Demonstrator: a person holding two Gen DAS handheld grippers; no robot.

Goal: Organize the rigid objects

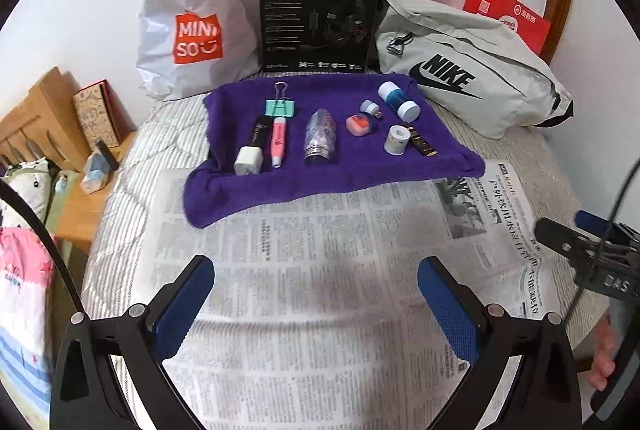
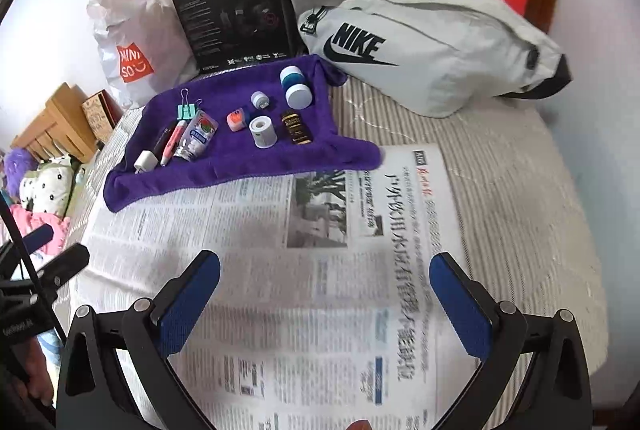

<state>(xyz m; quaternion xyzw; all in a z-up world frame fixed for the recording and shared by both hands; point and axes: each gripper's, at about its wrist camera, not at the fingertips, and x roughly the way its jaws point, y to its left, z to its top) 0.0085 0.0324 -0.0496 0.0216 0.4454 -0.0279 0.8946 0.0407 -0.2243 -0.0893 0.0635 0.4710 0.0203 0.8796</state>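
Observation:
A purple towel lies on a bed and holds several small items: a white charger, a black marker, a pink highlighter, a teal binder clip, a clear bottle, a pink round case, a white tape roll, a blue-and-white container and a dark small bottle. My left gripper and right gripper hover open over the newspaper, nothing between the fingers.
Behind the towel stand a white Miniso bag, a black headset box, a grey Nike bag and red paper bags. A wooden bedside unit is at the left. A person's hand shows at the right edge.

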